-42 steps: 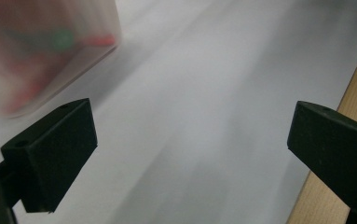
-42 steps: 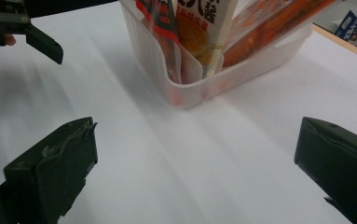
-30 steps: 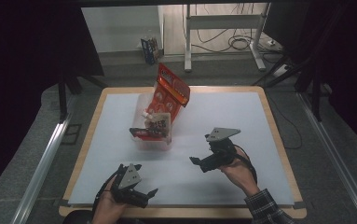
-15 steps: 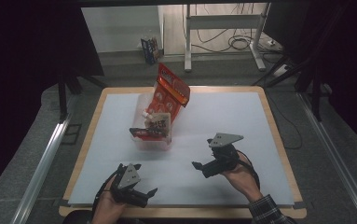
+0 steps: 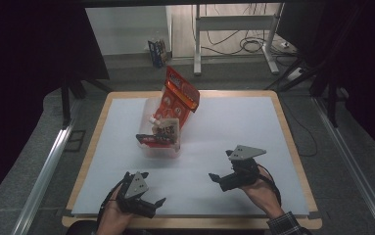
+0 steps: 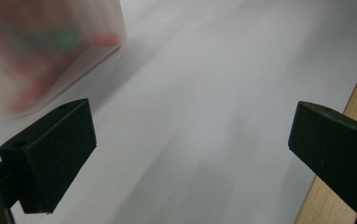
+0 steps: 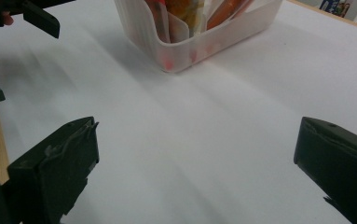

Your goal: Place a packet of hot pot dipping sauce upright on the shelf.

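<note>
High view: red packet [image 5: 181, 96] tilted right.

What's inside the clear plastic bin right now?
The clear plastic bin holds snack packets standing on end: a tall red pouch leaning out over its far rim and a beige packet in front. Anything lower down is blurred by the frosted walls.

A bin [image 5: 161, 147] of packets [image 5: 177, 100] stands left of centre on the table [image 5: 234, 117], grippers [image 5: 148, 196] [image 5: 218, 177] nearer the person.
</note>
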Demonstrator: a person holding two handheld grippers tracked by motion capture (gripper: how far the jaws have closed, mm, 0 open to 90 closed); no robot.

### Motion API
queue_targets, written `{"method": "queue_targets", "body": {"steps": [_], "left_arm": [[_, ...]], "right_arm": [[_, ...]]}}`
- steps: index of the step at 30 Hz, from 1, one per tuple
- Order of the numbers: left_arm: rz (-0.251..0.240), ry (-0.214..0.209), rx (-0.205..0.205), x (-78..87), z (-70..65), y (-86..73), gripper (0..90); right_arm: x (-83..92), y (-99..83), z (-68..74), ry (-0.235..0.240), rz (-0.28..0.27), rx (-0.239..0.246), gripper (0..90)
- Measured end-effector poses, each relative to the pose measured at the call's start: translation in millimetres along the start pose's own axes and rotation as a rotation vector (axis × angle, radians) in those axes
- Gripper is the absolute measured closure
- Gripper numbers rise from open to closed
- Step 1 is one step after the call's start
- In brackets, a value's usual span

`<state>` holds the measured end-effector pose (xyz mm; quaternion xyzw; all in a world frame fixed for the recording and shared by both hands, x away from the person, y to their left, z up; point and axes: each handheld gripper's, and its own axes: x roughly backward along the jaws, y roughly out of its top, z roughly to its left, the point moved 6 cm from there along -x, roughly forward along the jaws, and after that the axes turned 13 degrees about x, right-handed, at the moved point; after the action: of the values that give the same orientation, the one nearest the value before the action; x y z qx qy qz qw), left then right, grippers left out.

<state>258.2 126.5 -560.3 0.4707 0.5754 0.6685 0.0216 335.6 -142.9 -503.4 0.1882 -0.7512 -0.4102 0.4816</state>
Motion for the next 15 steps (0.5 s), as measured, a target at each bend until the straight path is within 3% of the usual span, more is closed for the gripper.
{"method": "queue_targets", "body": {"steps": [15], "left_arm": [[-0.004, 0.005, 0.001, 0.3, 0.6, 0.1, 0.6]], "right_arm": [[23.8, -15.5, -2.1, -0.044, -0.005, -0.001, 0.0]]}}
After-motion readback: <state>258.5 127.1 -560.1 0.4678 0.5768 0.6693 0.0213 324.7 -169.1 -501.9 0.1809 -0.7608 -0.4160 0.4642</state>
